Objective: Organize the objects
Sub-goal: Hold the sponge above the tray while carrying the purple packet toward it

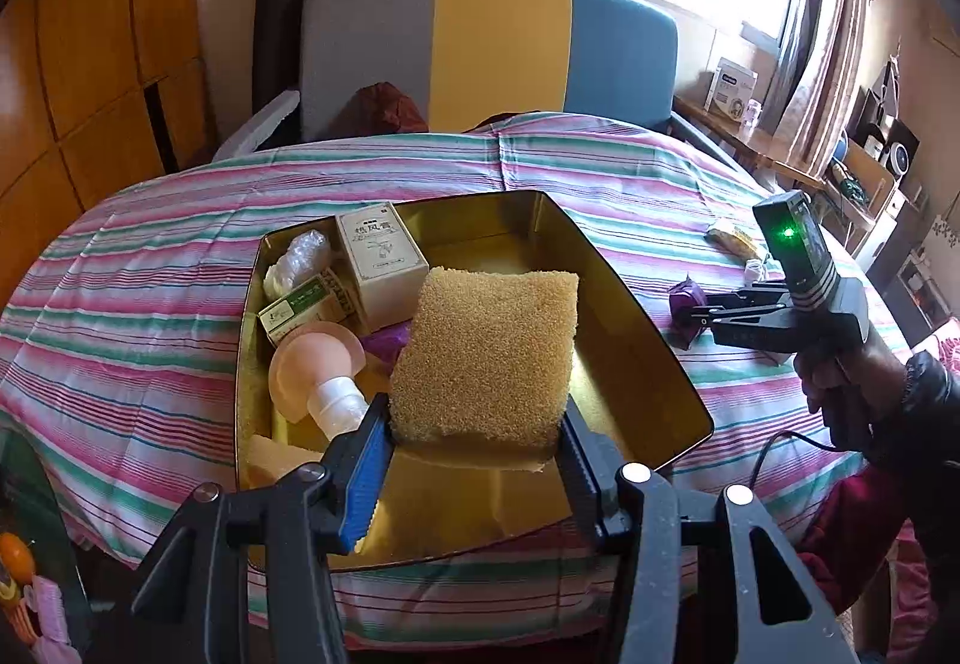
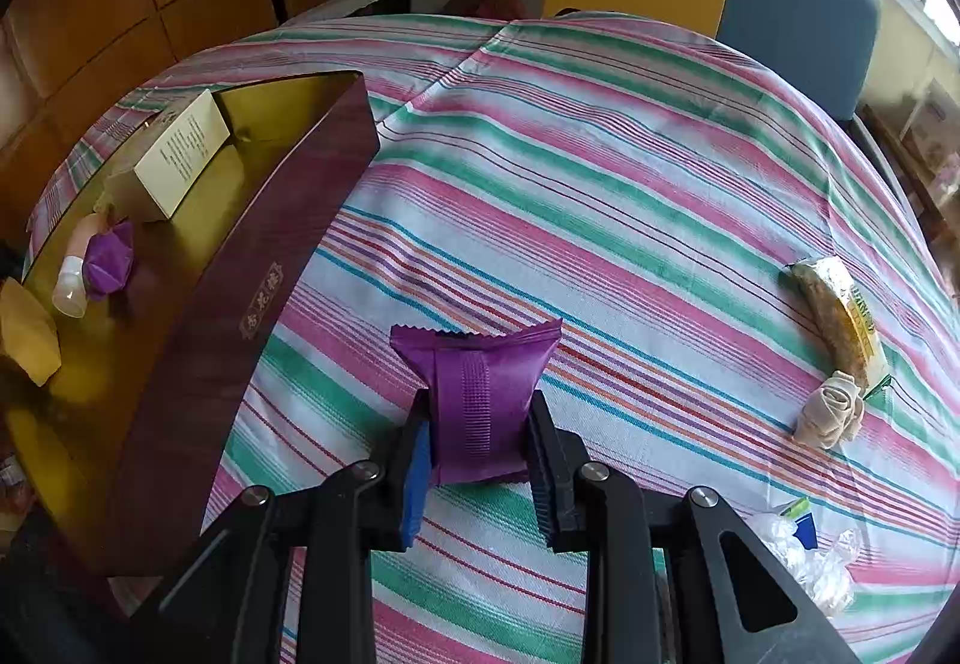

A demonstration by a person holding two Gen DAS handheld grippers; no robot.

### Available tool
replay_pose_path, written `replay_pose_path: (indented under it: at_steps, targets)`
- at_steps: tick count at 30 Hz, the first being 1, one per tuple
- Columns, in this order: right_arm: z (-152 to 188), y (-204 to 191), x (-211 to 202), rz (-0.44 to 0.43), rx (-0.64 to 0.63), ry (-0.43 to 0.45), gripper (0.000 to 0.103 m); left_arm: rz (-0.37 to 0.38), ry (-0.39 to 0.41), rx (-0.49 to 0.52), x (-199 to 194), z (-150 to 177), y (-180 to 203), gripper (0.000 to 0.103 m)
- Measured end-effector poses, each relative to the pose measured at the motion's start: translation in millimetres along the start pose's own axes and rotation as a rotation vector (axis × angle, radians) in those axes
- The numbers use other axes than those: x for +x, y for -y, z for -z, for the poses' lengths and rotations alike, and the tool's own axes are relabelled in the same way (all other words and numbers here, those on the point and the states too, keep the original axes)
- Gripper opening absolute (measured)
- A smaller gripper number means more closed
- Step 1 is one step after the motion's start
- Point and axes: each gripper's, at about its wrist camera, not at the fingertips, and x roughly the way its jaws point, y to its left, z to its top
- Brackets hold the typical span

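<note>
Purple sachet (image 2: 480,400) pinched in right tongs (image 2: 480,460) above striped desk (image 2: 660,184), beside tin (image 2: 240,304); sponge (image 1: 483,358) squeezed in left tongs (image 1: 474,448) over tin, possibly touching its floor. Risk: slick foil slipping free; sponge springing out on release.

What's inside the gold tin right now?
In the tin: two boxes, a plastic wad, a pink mushroom toy and a purple packet. The held sponge hides the floor behind it.

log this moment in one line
left gripper: shut on sponge over tin | right gripper: shut on purple packet on cloth
</note>
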Motion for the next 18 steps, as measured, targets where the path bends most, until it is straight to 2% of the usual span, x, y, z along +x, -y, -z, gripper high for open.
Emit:
replay_pose_path:
  at_steps: [7, 13, 18]
  targets:
    - [0, -3, 0, 0.016, -0.014, -0.002, 0.029, 0.092, -0.020, -0.112, 4, -12, -21, 0.052]
    - [1, -17, -1, 0.064, -0.087, 0.006, 0.029, 0.057, -0.013, -0.102, 6, -24, -24, 0.052]
    - [2, -28, -2, 0.086, -0.143, 0.013, 0.029, 0.098, -0.033, -0.110, 18, -39, -19, 0.052]
